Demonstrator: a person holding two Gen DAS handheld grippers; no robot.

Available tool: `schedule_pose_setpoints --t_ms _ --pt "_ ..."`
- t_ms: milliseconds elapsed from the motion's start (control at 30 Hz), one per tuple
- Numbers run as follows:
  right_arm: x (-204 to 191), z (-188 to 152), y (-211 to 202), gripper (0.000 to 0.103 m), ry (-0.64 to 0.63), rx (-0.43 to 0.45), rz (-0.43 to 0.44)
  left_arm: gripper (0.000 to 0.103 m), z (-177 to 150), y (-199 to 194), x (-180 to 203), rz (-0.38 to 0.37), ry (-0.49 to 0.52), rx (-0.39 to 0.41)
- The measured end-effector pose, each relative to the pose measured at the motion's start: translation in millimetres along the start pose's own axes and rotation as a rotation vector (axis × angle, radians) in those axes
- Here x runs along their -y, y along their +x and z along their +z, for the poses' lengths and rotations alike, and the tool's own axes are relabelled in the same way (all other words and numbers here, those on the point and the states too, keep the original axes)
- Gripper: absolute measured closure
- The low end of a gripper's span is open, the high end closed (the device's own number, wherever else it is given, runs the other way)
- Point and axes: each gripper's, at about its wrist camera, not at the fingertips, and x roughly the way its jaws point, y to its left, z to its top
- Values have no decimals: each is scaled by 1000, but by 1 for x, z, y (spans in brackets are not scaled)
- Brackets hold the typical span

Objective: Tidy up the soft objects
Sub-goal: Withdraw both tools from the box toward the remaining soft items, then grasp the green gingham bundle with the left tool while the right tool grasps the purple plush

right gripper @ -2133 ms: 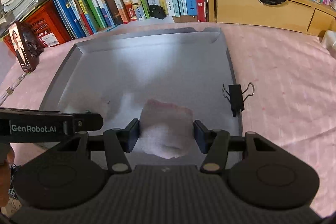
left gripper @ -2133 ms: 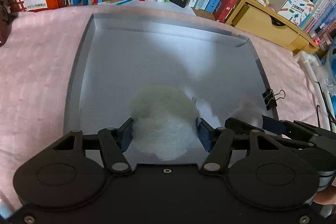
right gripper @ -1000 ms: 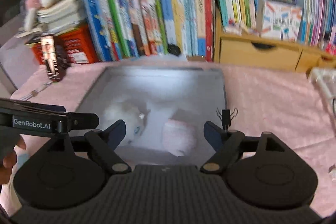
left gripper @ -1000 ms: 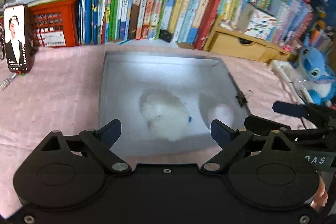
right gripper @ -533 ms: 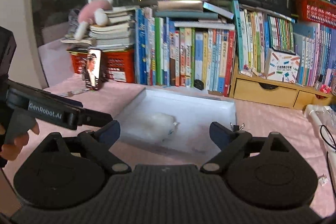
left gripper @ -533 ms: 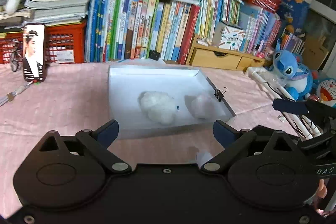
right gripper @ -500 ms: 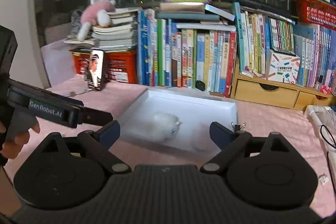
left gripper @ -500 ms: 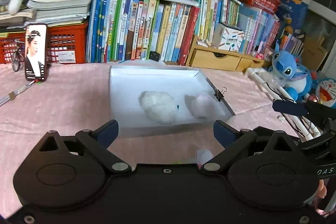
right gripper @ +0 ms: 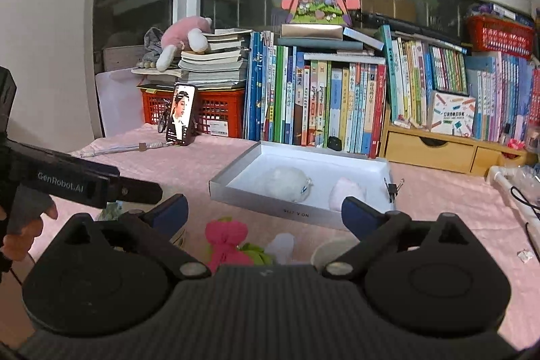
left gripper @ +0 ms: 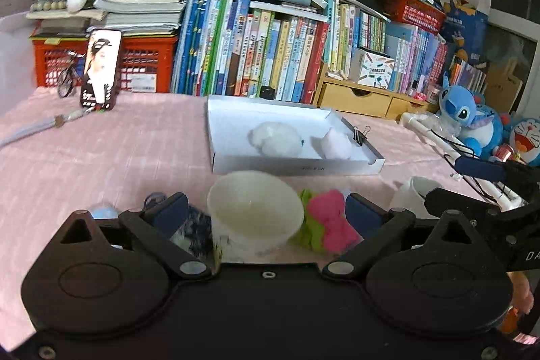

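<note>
My left gripper (left gripper: 266, 211) and right gripper (right gripper: 265, 211), jaws just widened, hold nothing. White puff (left gripper: 276, 138) and pink puff (left gripper: 335, 142) sit in the far tray (left gripper: 297, 165). Next, I centre on the near pink toy (right gripper: 225, 240) before closing.

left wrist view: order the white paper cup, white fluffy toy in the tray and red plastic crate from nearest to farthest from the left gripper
1. White paper cup: between the open jaws of the left gripper.
2. White fluffy toy: farther back, in the white tray.
3. Red plastic crate: far left, by the books.
</note>
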Motion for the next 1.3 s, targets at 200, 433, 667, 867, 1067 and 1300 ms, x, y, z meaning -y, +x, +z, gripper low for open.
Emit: schedule_pose_setpoints --t_ms 200,433,667,867,1067,1300 --pt "-16 -24 -10 0 -10 49 -35 3 -26 -11 -3 90 27 73" --pt "-27 -50 -11 0 -18 69 -72 1 -50 -17 -3 205 58 134" --pt "-34 -67 -11 0 -45 80 -104 0 -63 -14 -24 265 -22 140" --pt "-33 -79 -6 0 -18 58 -106 0 -77 -9 -36 284 -79 128" --pt "-35 -90 1 0 -3 43 -117 0 -89 -4 -40 297 -92 131" --pt "-38 -102 10 1 31 13 -108 0 -95 3 -37 320 -70 144"
